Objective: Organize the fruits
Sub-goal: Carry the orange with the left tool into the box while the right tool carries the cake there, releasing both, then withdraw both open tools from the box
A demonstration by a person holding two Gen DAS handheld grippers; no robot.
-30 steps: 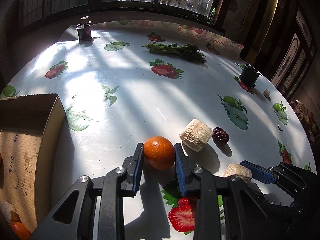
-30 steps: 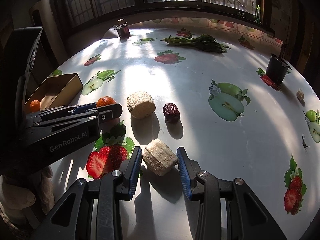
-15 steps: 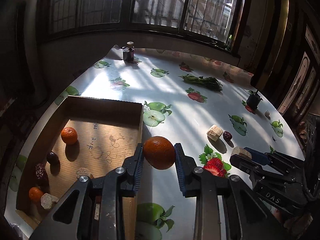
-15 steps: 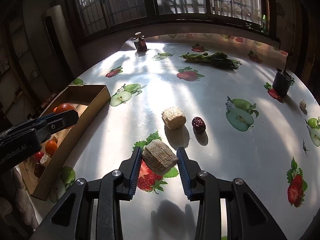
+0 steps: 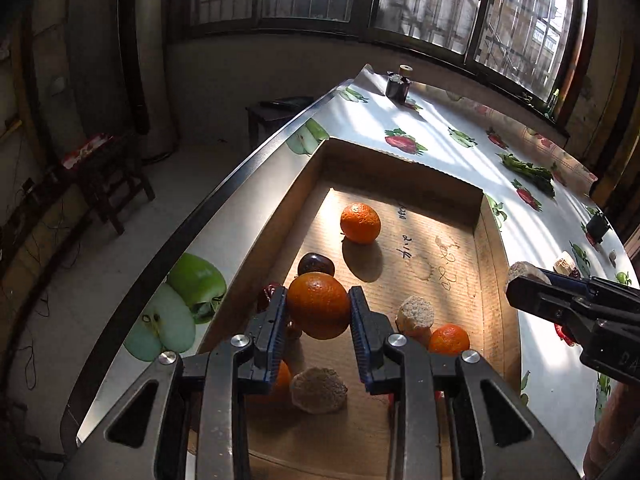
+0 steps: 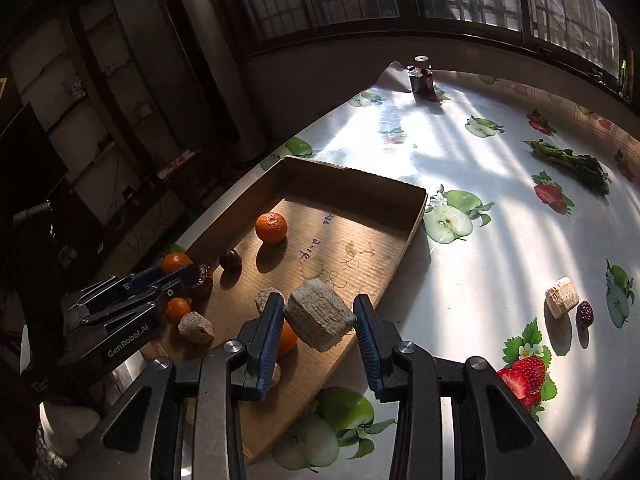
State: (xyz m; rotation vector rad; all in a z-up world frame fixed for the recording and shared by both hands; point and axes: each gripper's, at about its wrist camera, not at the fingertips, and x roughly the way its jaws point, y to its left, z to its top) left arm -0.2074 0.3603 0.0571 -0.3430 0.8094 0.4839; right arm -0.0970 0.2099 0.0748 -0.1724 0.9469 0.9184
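My left gripper (image 5: 318, 312) is shut on an orange (image 5: 319, 305) and holds it above the near left part of the cardboard box (image 5: 402, 168). My right gripper (image 6: 318, 320) is shut on a beige rough chunk (image 6: 320, 319) above the box's near right edge (image 6: 412, 224). In the box lie more oranges (image 5: 360, 223), a dark round fruit (image 5: 316, 265), red dates and beige chunks (image 5: 415, 310). The right gripper shows at the right of the left wrist view (image 5: 532, 286); the left gripper shows at the left of the right wrist view (image 6: 176, 272).
On the fruit-print tablecloth (image 6: 500, 240), right of the box, lie one beige chunk (image 6: 562, 302) and a red date (image 6: 585, 313). A bunch of greens (image 6: 572, 164) lies far right. A small dark bottle (image 6: 421, 76) stands at the far table edge. The table's left edge (image 5: 224, 196) drops to the floor.
Both grippers have swung left from the table's middle to over the box, each carrying its item. The orange and the chunk were lifted off the cloth a second ago.
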